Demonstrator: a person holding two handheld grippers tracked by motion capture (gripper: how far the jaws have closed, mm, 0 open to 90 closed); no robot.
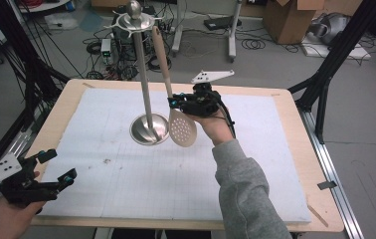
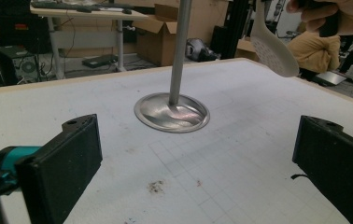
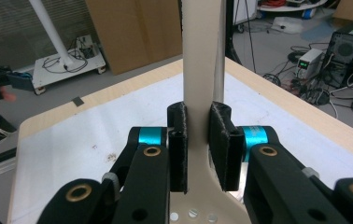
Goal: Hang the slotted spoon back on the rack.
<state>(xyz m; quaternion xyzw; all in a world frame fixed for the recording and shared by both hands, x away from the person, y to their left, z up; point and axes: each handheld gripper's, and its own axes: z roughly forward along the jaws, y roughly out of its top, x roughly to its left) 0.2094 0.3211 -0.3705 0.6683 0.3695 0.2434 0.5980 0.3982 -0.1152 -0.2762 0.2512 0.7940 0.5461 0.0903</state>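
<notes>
The white mat (image 1: pixel 126 174) covers most of the wooden table (image 1: pixel 295 129), and on it the metal utensil stand (image 1: pixel 146 99) rises just beside the right gripper (image 1: pixel 176 102), its round base (image 2: pixel 172 112) on the mat below and to one side of those jaws and its hooked crown (image 1: pixel 134 20) well above them. The right gripper's jaws are clamped on the neck of the cream slotted spoon (image 1: pixel 182 128); the handle runs up from between the pads toward the crown, while the perforated bowl hangs below them, clear of the mat and close to the base. The likely trouble, as I judge it, is the handle's upper end knocking a hook or the pole and twisting in the pads, since the hold sits low on a long handle; a bump could also rock the stand. The left gripper (image 1: pixel 59 169) hovers near the table's near corner, well apart from the stand, its jaws spread wide with nothing between them. Nothing else lies between either gripper and the stand; cables and boxes sit on the floor beyond.
</notes>
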